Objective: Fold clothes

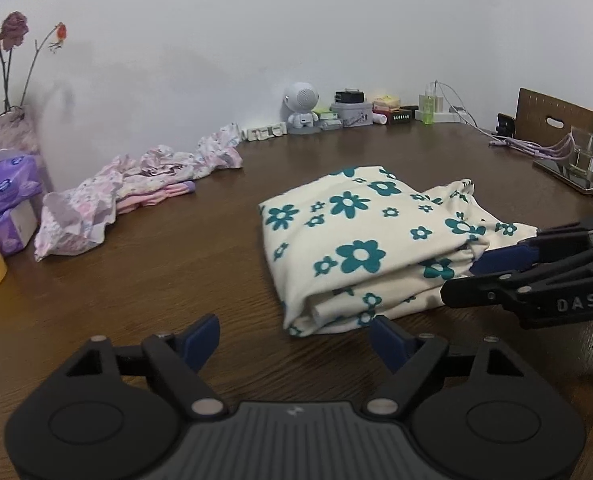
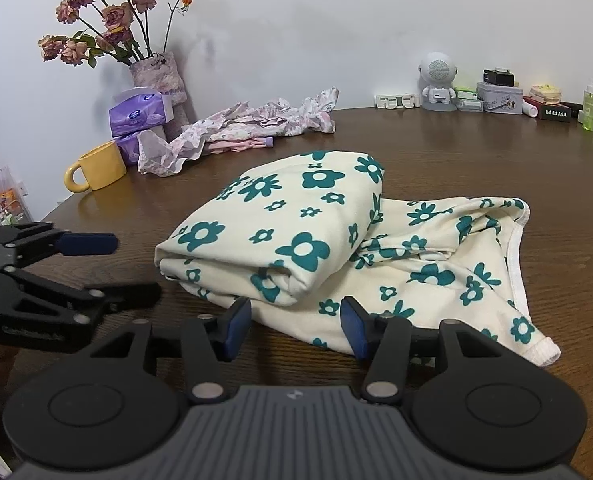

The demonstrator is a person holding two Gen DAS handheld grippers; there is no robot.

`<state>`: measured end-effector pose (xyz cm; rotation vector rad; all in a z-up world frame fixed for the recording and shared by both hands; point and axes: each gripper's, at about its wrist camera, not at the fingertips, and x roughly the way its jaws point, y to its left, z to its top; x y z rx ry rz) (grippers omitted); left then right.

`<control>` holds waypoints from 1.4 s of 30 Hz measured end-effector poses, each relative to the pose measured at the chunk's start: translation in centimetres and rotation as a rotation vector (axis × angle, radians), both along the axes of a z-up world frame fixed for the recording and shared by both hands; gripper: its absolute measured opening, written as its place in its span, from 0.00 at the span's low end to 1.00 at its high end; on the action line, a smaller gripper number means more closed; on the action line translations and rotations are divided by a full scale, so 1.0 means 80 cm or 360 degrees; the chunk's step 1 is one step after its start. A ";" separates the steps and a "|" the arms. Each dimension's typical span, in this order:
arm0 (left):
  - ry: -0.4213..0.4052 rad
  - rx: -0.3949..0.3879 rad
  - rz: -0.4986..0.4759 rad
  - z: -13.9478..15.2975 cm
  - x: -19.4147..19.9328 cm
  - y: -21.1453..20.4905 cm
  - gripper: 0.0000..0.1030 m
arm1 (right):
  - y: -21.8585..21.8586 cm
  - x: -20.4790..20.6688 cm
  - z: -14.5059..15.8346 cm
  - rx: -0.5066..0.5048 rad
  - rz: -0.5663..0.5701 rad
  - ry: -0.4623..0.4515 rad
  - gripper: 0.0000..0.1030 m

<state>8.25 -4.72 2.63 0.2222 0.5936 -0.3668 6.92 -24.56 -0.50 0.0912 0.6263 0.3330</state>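
The flowered garment (image 2: 296, 236) lay half folded on the counter (image 1: 156, 260), with its thick folded part to the left and a loose part spread to the right. My right hand-held gripper (image 2: 296, 326) stood open at its near edge, holding nothing. My left hand-held gripper (image 1: 294, 334) was wide open and empty, just before the near left corner. I judged the right one nearer to the loose part.

A cream garment with teal flowers (image 2: 296, 236) lies partly folded on the brown worktop (image 2: 476, 152), its thick fold resting on a looser layer. The right tool (image 2: 296, 326) sits just before its near edge, jaws apart and nothing pinched. The left tool (image 2: 108, 268) stands open at the left, clear of the cloth
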 end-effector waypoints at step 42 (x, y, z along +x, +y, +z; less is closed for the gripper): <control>0.0343 -0.0874 0.0277 -0.001 0.060 0.060 0.71 | -0.016 0.044 0.003 0.0011 -0.0034 0.0014 0.25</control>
